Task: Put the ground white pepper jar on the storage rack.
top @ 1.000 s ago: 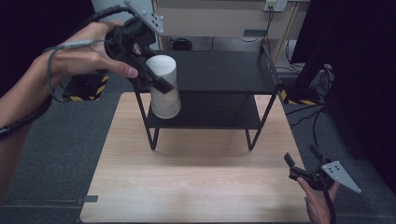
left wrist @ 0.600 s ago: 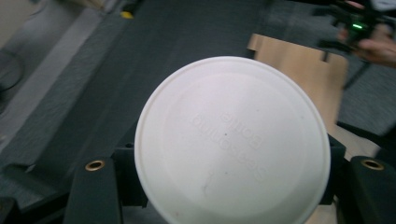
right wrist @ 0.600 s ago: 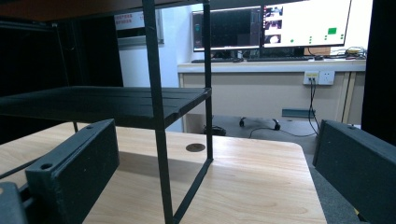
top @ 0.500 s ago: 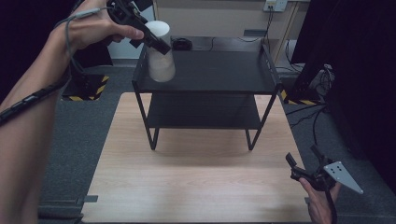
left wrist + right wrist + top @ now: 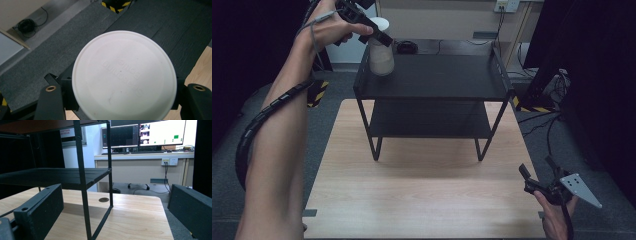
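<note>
A white cylindrical bottle [image 5: 381,49] with a flat lid [image 5: 124,76] stands at the far left corner of the black two-tier shelf's top [image 5: 437,77]. My left gripper [image 5: 374,34] is shut on its upper part, and in the left gripper view the black jaws press against the lid's sides from left and right. Whether the bottle's base touches the shelf top I cannot tell. My right gripper [image 5: 539,172] rests low at the table's near right corner, open and holding nothing; its view looks across the table at the shelf's legs [image 5: 83,202].
The shelf rack stands at the back of the wooden table [image 5: 422,200]; its lower tier [image 5: 55,176] is bare. Beyond the table are grey carpet, cables, a wall socket and a desk with monitors [image 5: 142,135].
My left gripper carried the white bottle up from the lower tier's left side and back over the top tier's far left corner. The right gripper stayed still.
</note>
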